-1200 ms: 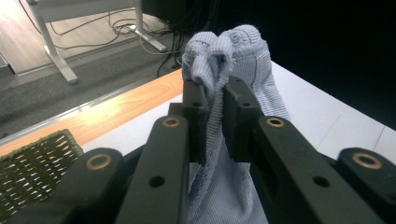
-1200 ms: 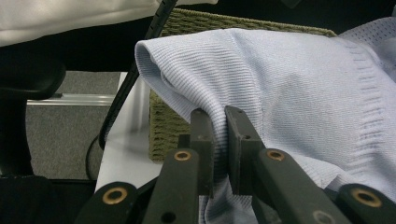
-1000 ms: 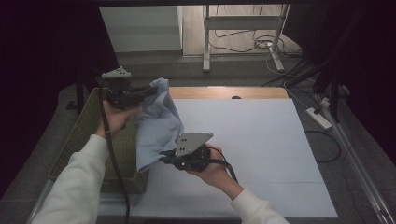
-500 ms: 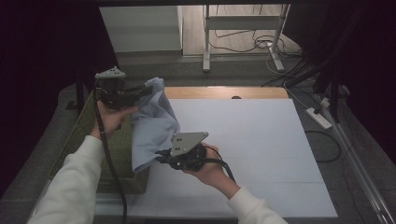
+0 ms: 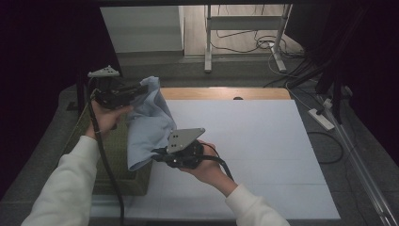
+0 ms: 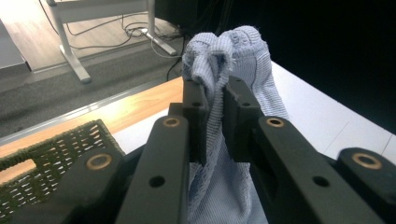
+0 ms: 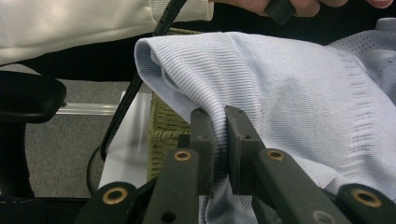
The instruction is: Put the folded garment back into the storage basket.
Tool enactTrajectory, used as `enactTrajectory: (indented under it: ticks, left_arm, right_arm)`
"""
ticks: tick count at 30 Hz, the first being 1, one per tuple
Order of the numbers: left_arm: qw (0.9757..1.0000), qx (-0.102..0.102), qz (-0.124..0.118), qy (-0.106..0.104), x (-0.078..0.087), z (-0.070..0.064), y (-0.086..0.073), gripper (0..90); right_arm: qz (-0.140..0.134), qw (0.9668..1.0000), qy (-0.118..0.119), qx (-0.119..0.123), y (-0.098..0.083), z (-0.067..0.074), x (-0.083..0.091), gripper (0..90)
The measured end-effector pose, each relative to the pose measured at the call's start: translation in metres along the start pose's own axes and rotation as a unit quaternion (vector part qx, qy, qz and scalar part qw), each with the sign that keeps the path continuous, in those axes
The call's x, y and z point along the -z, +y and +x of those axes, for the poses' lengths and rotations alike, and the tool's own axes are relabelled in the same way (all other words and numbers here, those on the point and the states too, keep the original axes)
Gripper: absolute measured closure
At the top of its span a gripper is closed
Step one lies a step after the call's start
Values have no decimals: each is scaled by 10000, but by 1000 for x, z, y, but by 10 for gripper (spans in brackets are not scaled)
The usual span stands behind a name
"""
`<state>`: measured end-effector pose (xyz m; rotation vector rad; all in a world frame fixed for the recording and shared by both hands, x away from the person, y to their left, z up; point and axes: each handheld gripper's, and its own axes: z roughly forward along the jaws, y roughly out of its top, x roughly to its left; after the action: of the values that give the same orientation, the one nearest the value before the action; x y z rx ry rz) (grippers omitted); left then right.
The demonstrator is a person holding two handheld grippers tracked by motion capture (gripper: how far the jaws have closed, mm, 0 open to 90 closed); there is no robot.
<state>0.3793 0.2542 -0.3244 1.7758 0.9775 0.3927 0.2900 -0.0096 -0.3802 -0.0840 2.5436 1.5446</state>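
Step in hand, by the look of it: lifting light-blue cloth [image 5: 148, 122] out of woven basket [image 5: 113, 160] w/ both grippers, to spread on white table [image 5: 263, 141]. Not yet laid flat; hung in air between the two tools, above basket's right edge and table's left margin.

Left gripper [image 6: 215, 100]: jaws narrow, clamped on bunched top corner of cloth; fabric puffed up just beyond fingertips [image 6: 195, 95] and trailed down between them toward the hand. Right gripper [image 7: 218, 123]: jaws also narrow, pinched on a folded lower edge; fold rose just past the tips, rest of cloth draped off to the right of them. In high view, left gripper [image 5: 136, 89] held up and back, right gripper [image 5: 157, 154] lower and nearer the person, cloth slack between.

Next move, likely: draw the two pinch points apart and carry across over bare table, keeping both grips firm so neither corner slips; then lower evenly.

Cloth itself: fine ribbed knit, pale blue, soft and limp, openwork band near one edge, creased where bunched.
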Motion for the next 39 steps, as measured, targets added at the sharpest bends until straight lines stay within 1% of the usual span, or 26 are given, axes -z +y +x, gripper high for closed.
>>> enactTrajectory:
  ticks: [6,11,12,14,23,30,33,39]
  left_arm:
    - [10000,31,-35,88,10,9,3,800]
    - [9998,100,-27,145,17,17,0,800]
    - [9998,87,-17,155,18,18,0,800]
    - [9998,60,15,170,20,19,0,800]
    - [9999,4,7,149,26,24,1,800]
    - [9997,85,-20,210,32,31,-1,800]
    - [9996,112,4,272,35,33,-2,801]
    - [9994,92,35,337,40,36,-3,801]
  right_arm:
    - [-41,10000,57,54,9,-5,-7,820]
    - [-62,9999,126,81,13,-7,-18,821]
    - [-56,9999,130,84,14,-7,-19,821]
    - [-73,9999,139,62,15,-6,-22,820]
    - [-40,9999,117,83,21,-4,-32,820]
    - [-51,9998,169,75,23,-7,-41,820]
    - [-89,9998,182,64,23,-8,-45,820]
    - [-76,9997,215,49,24,-9,-53,820]
